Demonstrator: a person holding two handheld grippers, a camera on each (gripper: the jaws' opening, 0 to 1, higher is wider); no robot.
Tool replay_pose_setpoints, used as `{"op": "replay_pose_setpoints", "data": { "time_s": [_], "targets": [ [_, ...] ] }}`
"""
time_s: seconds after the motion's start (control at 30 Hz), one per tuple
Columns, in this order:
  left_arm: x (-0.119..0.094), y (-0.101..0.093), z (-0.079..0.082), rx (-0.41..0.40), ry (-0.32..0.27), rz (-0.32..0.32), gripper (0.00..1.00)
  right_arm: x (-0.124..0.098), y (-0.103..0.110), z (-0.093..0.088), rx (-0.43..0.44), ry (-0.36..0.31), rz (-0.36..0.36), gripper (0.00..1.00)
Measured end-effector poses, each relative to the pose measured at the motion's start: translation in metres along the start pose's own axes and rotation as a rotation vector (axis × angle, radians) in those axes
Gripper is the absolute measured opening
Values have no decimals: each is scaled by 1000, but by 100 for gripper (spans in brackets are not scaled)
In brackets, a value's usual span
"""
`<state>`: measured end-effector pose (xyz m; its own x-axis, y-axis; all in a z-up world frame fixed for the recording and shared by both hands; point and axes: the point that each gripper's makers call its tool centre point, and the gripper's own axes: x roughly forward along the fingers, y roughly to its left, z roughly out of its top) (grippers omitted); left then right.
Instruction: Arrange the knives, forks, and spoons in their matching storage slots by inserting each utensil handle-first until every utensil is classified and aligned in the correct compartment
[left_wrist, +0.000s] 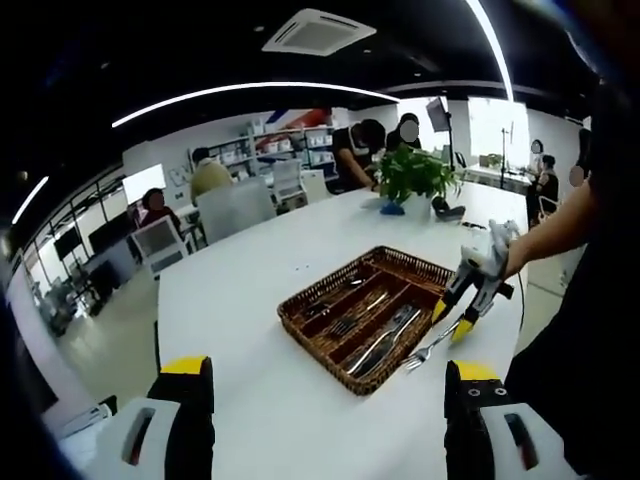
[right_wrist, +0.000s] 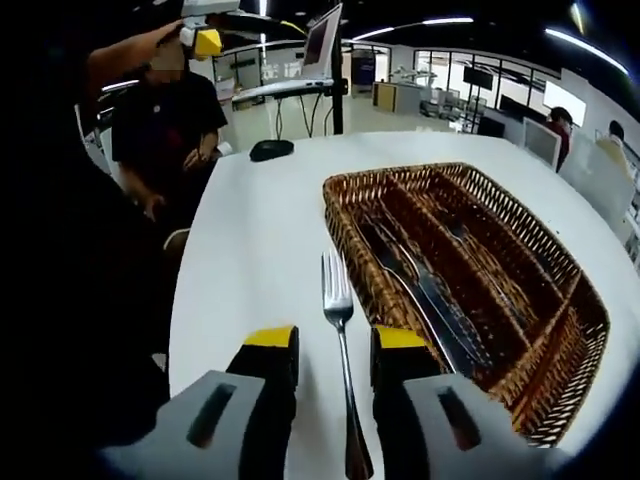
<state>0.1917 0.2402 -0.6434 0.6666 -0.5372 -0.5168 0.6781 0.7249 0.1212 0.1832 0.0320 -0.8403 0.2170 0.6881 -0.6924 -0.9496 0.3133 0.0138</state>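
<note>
A brown wicker tray (left_wrist: 318, 330) with long compartments lies on the white table (left_wrist: 250, 290); several knives, forks and spoons lie inside it. My right gripper (left_wrist: 455, 325) hovers at the tray's near right corner, shut on a silver fork (left_wrist: 427, 352). In the right gripper view the fork (right_wrist: 338, 290) runs between the yellow-tipped jaws of that gripper (right_wrist: 335, 365), tines pointing away, just left of the tray (right_wrist: 345, 235). Knives (right_wrist: 430, 300) fill the compartment closest to the fork. My left gripper (left_wrist: 328, 400) is open, held back from the tray with nothing between its fingers.
A potted plant (left_wrist: 415, 175) stands at the table's far end with people around it. A black mouse (right_wrist: 270, 150) and a laptop on a stand (right_wrist: 320, 45) sit beyond the tray. A person in black (right_wrist: 165, 120) sits at the table's edge. Chairs (left_wrist: 160, 245) line the left side.
</note>
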Motion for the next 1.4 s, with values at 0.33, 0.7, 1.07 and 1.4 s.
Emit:
{"op": "replay_pose_setpoints", "data": {
  "time_s": [0.33,0.7,1.07,1.4],
  "targets": [
    [-5,5,-8,-16,14,11,97,21,-5,-12,-22,61,-22,14],
    [-8,13,-12,-39,4,27,100,29,-5,-15,-88,98,-3,4],
    [5,0,-8,-51,-1,-18,100,26,4,-13,-129,105,17,0],
    [25,-22,-4,-77,11,-103,98,1,-8,24,-99,6,-32,0]
  ]
}}
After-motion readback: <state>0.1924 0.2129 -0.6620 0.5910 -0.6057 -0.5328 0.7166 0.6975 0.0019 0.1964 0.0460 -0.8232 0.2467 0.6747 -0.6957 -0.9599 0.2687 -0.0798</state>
